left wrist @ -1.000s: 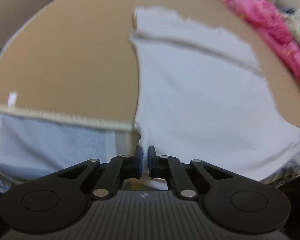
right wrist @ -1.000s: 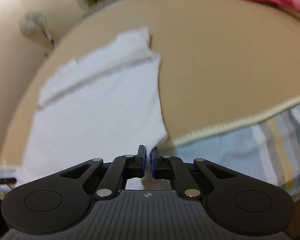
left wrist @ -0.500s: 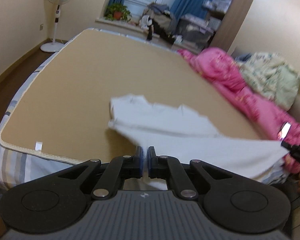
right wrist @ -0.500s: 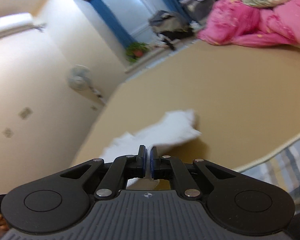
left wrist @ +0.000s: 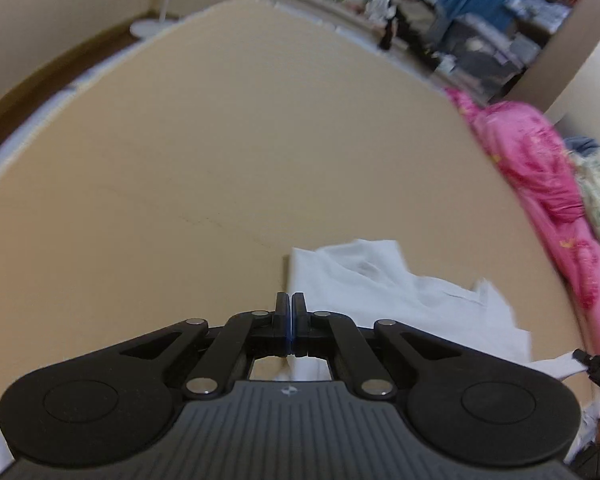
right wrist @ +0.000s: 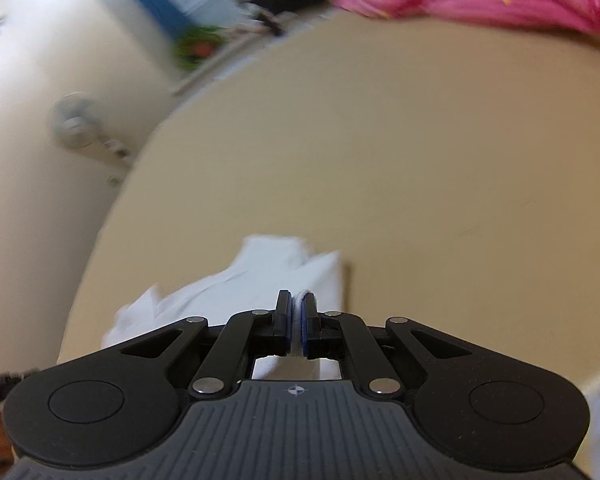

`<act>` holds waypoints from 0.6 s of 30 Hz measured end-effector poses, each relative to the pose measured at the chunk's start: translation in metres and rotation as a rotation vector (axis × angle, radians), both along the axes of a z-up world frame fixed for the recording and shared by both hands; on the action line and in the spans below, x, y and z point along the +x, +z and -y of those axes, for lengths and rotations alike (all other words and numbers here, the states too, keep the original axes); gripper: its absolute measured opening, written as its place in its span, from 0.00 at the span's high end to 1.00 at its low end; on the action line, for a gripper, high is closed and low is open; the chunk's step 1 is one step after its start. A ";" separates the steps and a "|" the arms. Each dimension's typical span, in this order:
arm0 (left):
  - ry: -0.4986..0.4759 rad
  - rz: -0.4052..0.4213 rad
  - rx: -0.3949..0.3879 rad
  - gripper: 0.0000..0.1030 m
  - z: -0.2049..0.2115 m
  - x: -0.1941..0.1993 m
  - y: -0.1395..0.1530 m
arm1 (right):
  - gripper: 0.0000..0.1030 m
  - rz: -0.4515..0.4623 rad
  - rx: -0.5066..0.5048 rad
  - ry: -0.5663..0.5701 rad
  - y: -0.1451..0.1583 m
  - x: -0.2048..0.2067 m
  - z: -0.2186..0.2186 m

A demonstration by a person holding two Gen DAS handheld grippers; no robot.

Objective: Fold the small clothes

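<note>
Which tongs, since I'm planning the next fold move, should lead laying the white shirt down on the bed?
Probably right. The right tongs visibly pinch the white shirt between closed pads, so their hold is confirmed. The left tongs look shut on it too, but cloth shows only beneath them.

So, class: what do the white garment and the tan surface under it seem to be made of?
White garment: soft, matte fabric, probably cotton knit; it creases and drapes limply from the right tool. Tan surface: smooth, flat, matte mat, possibly a woven sheet; blur hides the texture.
</note>
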State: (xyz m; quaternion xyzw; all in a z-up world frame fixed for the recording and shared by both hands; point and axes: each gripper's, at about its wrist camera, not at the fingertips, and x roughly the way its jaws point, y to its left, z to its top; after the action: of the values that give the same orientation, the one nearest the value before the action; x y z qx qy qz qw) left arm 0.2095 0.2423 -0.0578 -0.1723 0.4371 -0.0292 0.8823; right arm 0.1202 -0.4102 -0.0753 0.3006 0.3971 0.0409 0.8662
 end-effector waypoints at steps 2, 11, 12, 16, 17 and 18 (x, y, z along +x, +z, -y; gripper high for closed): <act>0.015 -0.045 -0.005 1.00 0.000 0.013 -0.018 | 0.94 -0.019 0.034 0.014 -0.025 0.028 0.000; -0.280 -0.112 0.013 0.74 0.054 0.001 -0.038 | 0.88 -0.073 -0.054 0.013 -0.048 0.033 0.006; -0.276 -0.141 0.018 0.74 0.057 0.006 -0.043 | 0.86 -0.090 -0.045 0.013 -0.051 0.033 0.008; -0.252 -0.194 0.046 0.74 0.062 0.013 -0.055 | 0.78 -0.081 -0.023 -0.032 -0.048 0.021 0.021; -0.258 -0.193 0.048 0.74 0.063 0.015 -0.056 | 0.78 -0.069 -0.015 -0.051 -0.046 0.018 0.022; -0.266 -0.190 0.056 0.74 0.064 0.015 -0.056 | 0.77 -0.060 -0.004 -0.065 -0.045 0.015 0.026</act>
State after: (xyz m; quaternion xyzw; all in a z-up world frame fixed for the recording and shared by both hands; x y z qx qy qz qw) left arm 0.2242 0.1785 -0.1140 -0.0902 0.5382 -0.1169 0.8298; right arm 0.1349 -0.4366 -0.1204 0.3127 0.4129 0.0030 0.8554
